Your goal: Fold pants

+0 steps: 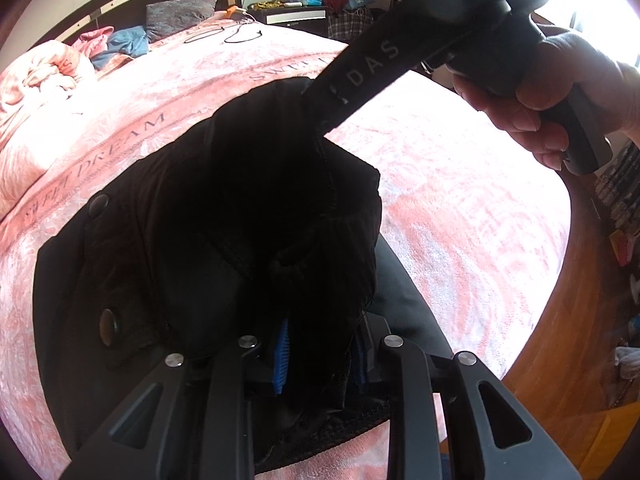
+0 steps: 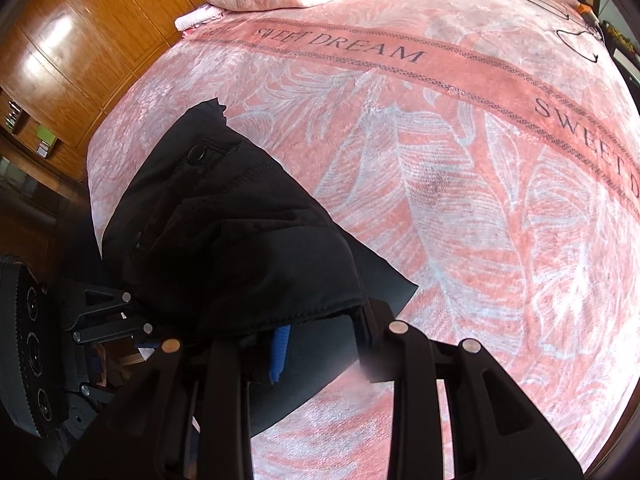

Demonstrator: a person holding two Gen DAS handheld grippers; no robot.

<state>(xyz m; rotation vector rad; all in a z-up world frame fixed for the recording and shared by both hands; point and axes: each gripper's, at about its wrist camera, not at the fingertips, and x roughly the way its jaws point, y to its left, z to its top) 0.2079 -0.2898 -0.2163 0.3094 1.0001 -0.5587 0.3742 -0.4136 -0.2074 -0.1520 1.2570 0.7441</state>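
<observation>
Black pants (image 1: 240, 216) with snap buttons hang bunched over a pink bedspread (image 1: 460, 208). My left gripper (image 1: 320, 356) is shut on a thick fold of the black cloth, its blue pads (image 1: 282, 356) pressing the fabric. In the left wrist view the right gripper's black body (image 1: 400, 52) reaches down from the upper right, held by a person's hand (image 1: 560, 92), its tip buried in the pants. In the right wrist view my right gripper (image 2: 320, 344) is shut on the pants (image 2: 224, 240), with a blue pad (image 2: 279, 356) showing under the cloth. The left gripper's housing (image 2: 36, 360) sits at the far left.
The bedspread (image 2: 460, 200) reads "SWEET DREAM". Pink pillows (image 1: 36, 92), a blue garment (image 1: 120, 44) and a black cable (image 1: 236, 34) lie near the headboard. A wooden wardrobe (image 2: 68, 40) stands beside the bed, and wooden floor (image 1: 560, 360) shows past the bed's edge.
</observation>
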